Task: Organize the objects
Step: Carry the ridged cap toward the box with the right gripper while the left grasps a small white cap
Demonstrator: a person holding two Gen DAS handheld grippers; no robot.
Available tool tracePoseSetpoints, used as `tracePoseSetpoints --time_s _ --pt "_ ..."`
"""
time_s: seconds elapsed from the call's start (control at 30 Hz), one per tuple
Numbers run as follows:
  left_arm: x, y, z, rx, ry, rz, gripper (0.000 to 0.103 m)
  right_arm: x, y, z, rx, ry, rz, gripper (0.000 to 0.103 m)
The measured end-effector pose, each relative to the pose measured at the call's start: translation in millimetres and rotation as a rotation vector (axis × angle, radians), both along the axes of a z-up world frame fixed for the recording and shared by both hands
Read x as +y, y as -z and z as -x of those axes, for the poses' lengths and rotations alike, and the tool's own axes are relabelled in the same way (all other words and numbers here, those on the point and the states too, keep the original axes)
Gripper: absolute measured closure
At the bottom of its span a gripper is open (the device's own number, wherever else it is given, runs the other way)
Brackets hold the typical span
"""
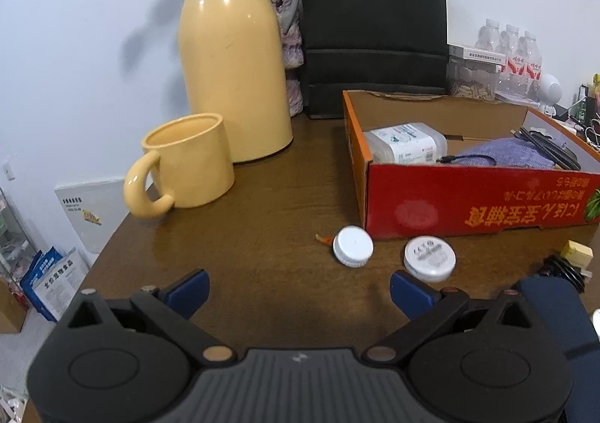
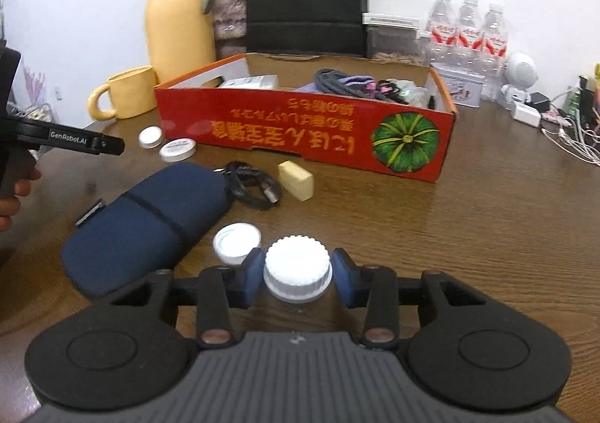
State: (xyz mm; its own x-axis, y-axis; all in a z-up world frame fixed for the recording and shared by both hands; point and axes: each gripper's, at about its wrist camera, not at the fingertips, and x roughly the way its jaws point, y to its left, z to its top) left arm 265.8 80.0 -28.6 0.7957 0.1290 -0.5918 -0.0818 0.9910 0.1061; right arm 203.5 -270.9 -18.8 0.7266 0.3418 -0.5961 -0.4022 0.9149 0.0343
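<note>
My right gripper (image 2: 298,273) is shut on a white ribbed bottle cap (image 2: 298,267), low over the brown table. A second white cap (image 2: 237,242) lies just left of it, beside a navy pouch (image 2: 146,224). A black cable (image 2: 253,187) and a yellow block (image 2: 296,180) lie before the red cardboard box (image 2: 307,134). My left gripper (image 1: 300,291) is open and empty above the table; a white cap (image 1: 353,246) and a round white tin (image 1: 429,258) lie ahead of it by the box (image 1: 476,198). The box holds a plastic container (image 1: 405,147), purple cloth and cables.
A yellow mug (image 1: 187,164) and yellow thermos (image 1: 232,59) stand at the left. A black paper bag (image 1: 375,29) stands behind the box. Water bottles (image 2: 468,29), a tin box, a small white robot figure and chargers with cables crowd the right. The table's left edge is near the mug.
</note>
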Motion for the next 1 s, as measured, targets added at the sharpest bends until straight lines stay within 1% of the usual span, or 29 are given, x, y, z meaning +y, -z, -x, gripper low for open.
tracePoseSetpoints --time_s 0.13,0.3,0.47,0.57,0.63,0.67,0.7,0.73,0.77,0.8,0.87,1.0 --pt "-3 3 -12 -0.023 -0.028 -0.019 0.000 -7 -1 -8 -0.020 0.070 -0.001 0.062" --pt "-9 6 -21 -0.039 -0.017 -0.042 0.001 -16 -2 -22 -0.043 0.136 -0.005 0.062" --pt "-18 9 -31 -0.033 -0.014 -0.066 0.010 -17 -2 -26 -0.053 0.150 0.000 0.062" --pt "-21 10 -36 -0.031 -0.004 -0.055 0.016 -16 -2 -27 -0.056 0.147 0.007 0.062" --pt "-25 10 -38 -0.031 0.007 -0.061 0.028 -15 -2 -26 -0.057 0.144 0.010 0.062" --pt "-27 11 -39 -0.029 0.014 -0.065 0.032 -15 -2 -26 -0.058 0.144 0.010 0.062" --pt "-29 12 -40 -0.024 0.022 -0.068 0.043 -15 -2 -27 -0.057 0.143 0.010 0.062" --pt "-30 14 -41 -0.013 0.033 -0.068 0.062 -15 -2 -27 -0.055 0.143 0.010 0.062" --pt "-31 15 -42 0.005 0.048 -0.064 0.075 -14 -2 -27 -0.054 0.143 0.010 0.062" --pt "-32 16 -41 0.013 0.059 -0.054 0.075 -14 -2 -26 -0.054 0.143 0.011 0.062" --pt "-30 14 -36 -0.001 0.073 -0.034 0.076 -14 -2 -26 -0.057 0.144 0.010 0.062" --pt "-25 8 -24 -0.032 0.064 0.000 0.076 -15 -3 -25 -0.067 0.148 0.005 0.062"
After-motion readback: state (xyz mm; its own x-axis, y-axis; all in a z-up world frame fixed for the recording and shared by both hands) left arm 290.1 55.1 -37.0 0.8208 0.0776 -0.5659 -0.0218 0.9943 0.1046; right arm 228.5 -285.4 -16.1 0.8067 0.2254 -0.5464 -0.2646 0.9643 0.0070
